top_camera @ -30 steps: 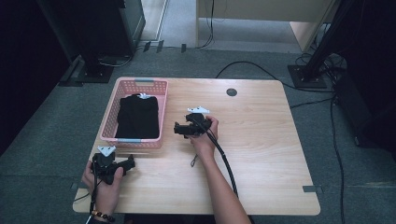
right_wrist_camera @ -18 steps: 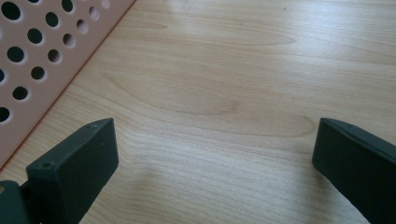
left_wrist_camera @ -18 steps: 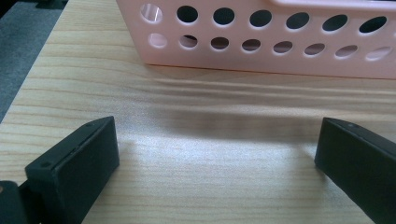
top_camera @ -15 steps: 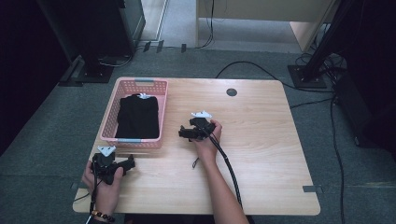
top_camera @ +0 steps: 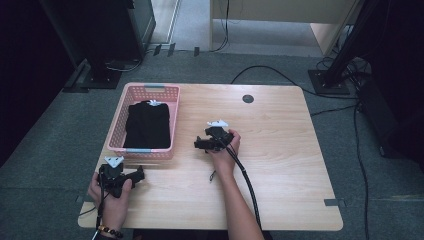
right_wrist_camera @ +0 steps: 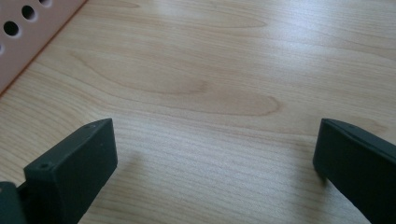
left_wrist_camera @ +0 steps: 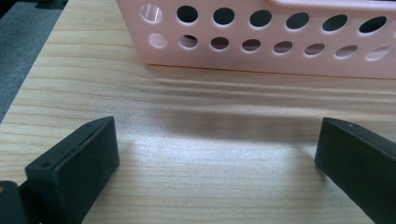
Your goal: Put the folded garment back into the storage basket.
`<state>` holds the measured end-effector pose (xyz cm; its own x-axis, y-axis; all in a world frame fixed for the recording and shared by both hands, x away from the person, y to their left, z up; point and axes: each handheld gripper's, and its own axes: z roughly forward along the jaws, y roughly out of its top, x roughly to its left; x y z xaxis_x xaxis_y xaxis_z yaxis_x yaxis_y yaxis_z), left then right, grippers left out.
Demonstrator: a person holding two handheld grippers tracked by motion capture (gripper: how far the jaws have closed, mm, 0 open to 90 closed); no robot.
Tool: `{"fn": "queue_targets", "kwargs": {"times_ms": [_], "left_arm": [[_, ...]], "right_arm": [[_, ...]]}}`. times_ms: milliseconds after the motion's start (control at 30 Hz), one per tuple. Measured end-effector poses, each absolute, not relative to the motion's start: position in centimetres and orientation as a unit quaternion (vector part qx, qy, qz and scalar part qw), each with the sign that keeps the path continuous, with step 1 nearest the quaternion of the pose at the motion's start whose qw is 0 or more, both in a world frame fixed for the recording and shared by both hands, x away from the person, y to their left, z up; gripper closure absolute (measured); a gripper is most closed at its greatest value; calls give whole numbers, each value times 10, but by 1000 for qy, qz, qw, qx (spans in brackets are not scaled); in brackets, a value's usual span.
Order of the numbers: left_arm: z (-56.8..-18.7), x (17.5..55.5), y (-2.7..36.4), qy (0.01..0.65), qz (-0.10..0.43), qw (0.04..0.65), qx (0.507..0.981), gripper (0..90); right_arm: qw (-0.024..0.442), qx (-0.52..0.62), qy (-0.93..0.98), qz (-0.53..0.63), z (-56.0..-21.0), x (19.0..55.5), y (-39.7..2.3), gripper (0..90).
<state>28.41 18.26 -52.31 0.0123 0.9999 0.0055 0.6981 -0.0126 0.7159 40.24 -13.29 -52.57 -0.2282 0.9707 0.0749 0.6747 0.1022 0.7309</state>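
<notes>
1. Basket (top_camera: 116,131): one, pink, left of centre on the bench (top_camera: 280,165), holding one black garment (top_camera: 147,125).
2. Two tools: left tool (top_camera: 141,174) and right tool (top_camera: 198,145), both spread wide, empty.

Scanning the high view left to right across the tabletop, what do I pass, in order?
Left gripper at the near left corner, pink basket holding a folded black garment, right gripper open above bare wood, then the dark round grommet near the table's far edge.
</notes>
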Motion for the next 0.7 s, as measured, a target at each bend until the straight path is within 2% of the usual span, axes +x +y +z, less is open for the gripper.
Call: {"fn": "queue_targets", "kwargs": {"times_ms": [700], "left_arm": [[-523,284,183,647,275,275,656,0]], "right_arm": [[240,586,710,308,-527,397,-150,0]]}}
